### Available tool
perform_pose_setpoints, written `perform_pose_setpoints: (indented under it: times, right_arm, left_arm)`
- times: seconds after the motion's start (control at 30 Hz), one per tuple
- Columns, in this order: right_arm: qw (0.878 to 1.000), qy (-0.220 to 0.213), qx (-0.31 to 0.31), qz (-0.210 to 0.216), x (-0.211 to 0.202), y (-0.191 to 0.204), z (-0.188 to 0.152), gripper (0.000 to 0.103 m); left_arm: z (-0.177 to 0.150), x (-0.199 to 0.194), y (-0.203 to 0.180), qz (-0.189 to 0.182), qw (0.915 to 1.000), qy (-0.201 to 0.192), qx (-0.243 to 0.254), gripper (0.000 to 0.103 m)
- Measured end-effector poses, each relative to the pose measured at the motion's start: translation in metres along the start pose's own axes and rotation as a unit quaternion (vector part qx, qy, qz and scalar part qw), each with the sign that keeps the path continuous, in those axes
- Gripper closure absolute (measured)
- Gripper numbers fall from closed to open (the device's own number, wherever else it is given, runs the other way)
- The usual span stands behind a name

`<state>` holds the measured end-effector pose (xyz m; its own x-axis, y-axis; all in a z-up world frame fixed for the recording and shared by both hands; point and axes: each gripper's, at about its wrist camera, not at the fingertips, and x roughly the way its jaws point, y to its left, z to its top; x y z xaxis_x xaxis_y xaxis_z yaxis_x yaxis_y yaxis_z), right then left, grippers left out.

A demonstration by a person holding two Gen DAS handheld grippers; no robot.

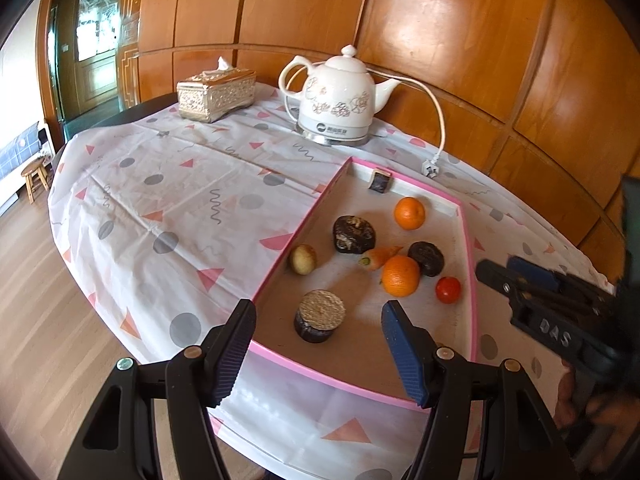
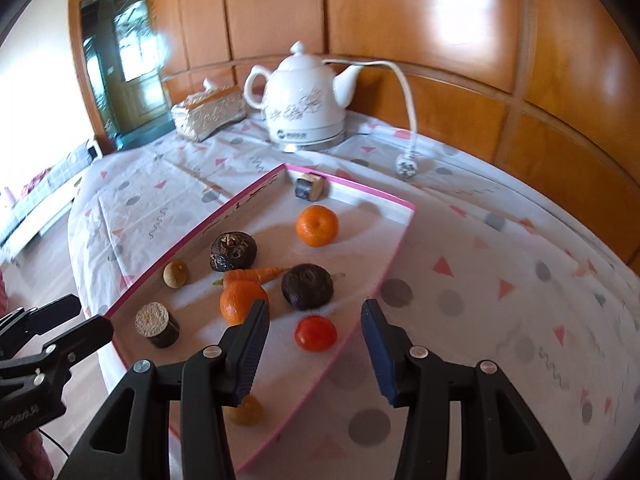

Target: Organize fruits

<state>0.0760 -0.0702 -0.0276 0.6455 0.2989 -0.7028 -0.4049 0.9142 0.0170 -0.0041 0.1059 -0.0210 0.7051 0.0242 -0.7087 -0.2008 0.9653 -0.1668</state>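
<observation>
Desk (image 1: 168,200) under a patterned cloth, carrying a pink-rimmed tray (image 2: 394,246) of scattered produce; two oranges, a carrot (image 2: 256,275) lying crosswise, and a small red tomato (image 2: 315,333) near the tray's right rim. The right gripper (image 2: 314,342), jaws parted and empty, points down with the tomato directly ahead between its fingers, making it the nearer tool. The left gripper (image 1: 318,344), likewise open and empty, faces a dark cylindrical piece (image 1: 319,316) at the tray's near end
</observation>
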Motion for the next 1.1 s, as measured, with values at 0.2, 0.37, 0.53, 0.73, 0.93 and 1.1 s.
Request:
perform_pose_setpoints:
  times: [0.2, 0.37, 0.53, 0.73, 0.93, 1.1]
  right_arm:
    - [0.998, -0.023, 0.033, -0.038, -0.03, -0.009, -0.031, 0.05]
    - [0.994, -0.036, 0.058, -0.084, -0.05, -0.019, -0.056, 0.049]
    - [0.991, -0.039, 0.074, -0.108, -0.059, -0.029, -0.069, 0.048]
    - [0.989, -0.042, 0.085, -0.115, -0.065, -0.034, -0.077, 0.048]
    - [0.988, -0.044, 0.085, -0.118, -0.067, -0.033, -0.078, 0.048]
    - [0.989, -0.043, 0.082, -0.114, -0.066, -0.029, -0.079, 0.048]
  left_arm:
    - [-0.001, -0.011, -0.017, -0.008, 0.9995, -0.016, 0.025, 0.035]
    - [-0.003, -0.021, -0.034, -0.014, 0.9983, -0.032, 0.046, 0.027]
    - [-0.006, -0.027, -0.05, -0.017, 0.9971, -0.04, 0.062, 0.016]
    - [-0.009, -0.032, -0.064, -0.018, 0.9953, -0.05, 0.081, 0.014]
    - [-0.012, -0.033, -0.064, -0.011, 0.9953, -0.052, 0.08, 0.009]
    - [-0.013, -0.033, -0.061, -0.007, 0.9958, -0.054, 0.074, 0.003]
